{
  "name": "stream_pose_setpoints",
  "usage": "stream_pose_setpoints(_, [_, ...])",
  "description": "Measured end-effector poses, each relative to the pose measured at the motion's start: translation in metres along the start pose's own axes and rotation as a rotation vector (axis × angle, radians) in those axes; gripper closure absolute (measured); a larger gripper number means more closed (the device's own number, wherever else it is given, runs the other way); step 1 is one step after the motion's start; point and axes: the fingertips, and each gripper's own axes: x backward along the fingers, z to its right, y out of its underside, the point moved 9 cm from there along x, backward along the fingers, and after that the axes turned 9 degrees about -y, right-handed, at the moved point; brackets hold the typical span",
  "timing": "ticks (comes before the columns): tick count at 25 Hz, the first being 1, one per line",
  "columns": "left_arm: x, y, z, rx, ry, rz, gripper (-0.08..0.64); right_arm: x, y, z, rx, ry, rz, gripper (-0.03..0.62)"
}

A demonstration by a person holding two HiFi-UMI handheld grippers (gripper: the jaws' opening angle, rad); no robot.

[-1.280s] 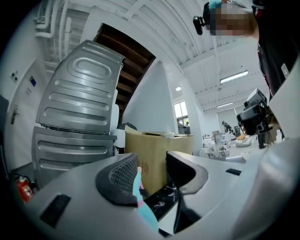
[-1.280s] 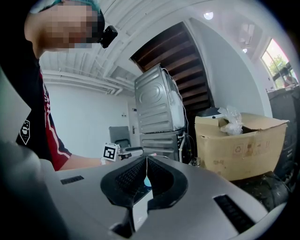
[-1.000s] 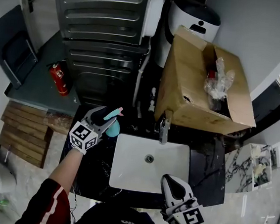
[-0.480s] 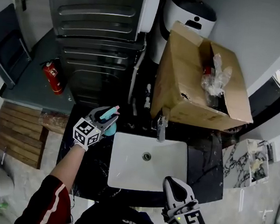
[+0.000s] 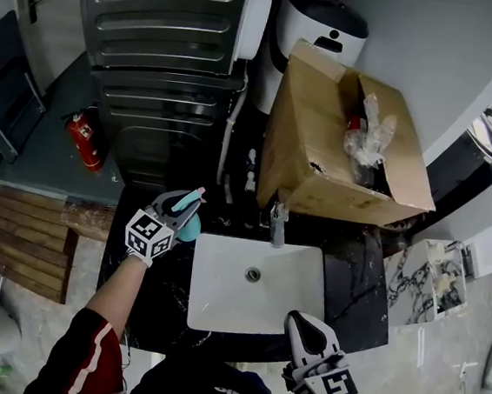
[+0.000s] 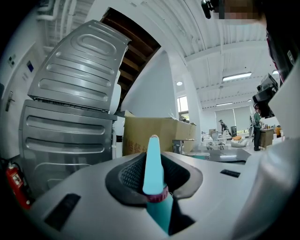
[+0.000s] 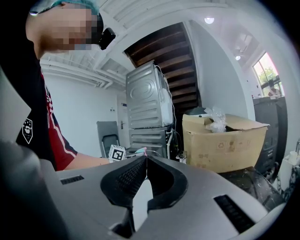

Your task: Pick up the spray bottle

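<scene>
The left claw (image 5: 192, 204), just closing, is clamping the teal spray bottle (image 6: 153, 174); the right claw (image 5: 302, 318) is hovering shut, empty.

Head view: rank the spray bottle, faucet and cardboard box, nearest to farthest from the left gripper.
1. Spray bottle, between the left gripper's jaws, which have just been closing on it.
2. Faucet, to its right.
3. Box, farther right, at the back.

A wash corner tucked under a wooden staircase (image 7: 161, 44) in a big open hall: a white sink (image 5: 218, 294) with a tap (image 5: 277, 224) set in a dark marble worktop (image 5: 358, 291), stacked grey metal machines (image 5: 169, 52), a fire extinguisher (image 5: 84, 140), an open cardboard box (image 5: 312, 146), strip lights (image 6: 236, 76) over far desks
</scene>
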Motion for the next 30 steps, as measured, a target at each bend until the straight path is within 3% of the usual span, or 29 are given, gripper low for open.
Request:
stream_pose_setpoints(6, [0.008,-0.015,0.012,-0.012,0.001,0.019,0.471,0.007,-0.006,0.005,0.013,-0.018,0.017,0.555])
stream_pose_setpoints(11, [0.030,-0.051,0.036,-0.065,0.011,0.061,0.471,0.013,-0.016,0.012,0.035,-0.075,0.045,0.555])
stream_pose_setpoints(17, [0.068,-0.094,0.096,-0.144,0.009,0.104,0.474,0.022,-0.025,0.026,0.052,-0.160,0.081,0.555])
stream_pose_setpoints(23, [0.102,-0.133,0.157,-0.133,-0.003,0.156,0.474,0.032,-0.036,0.040,0.046,-0.222,0.174,0.555])
stream_pose_setpoints(30, [0.128,-0.154,0.220,-0.140,0.013,0.140,0.474,0.031,-0.030,0.039,0.059,-0.285,0.166,0.555])
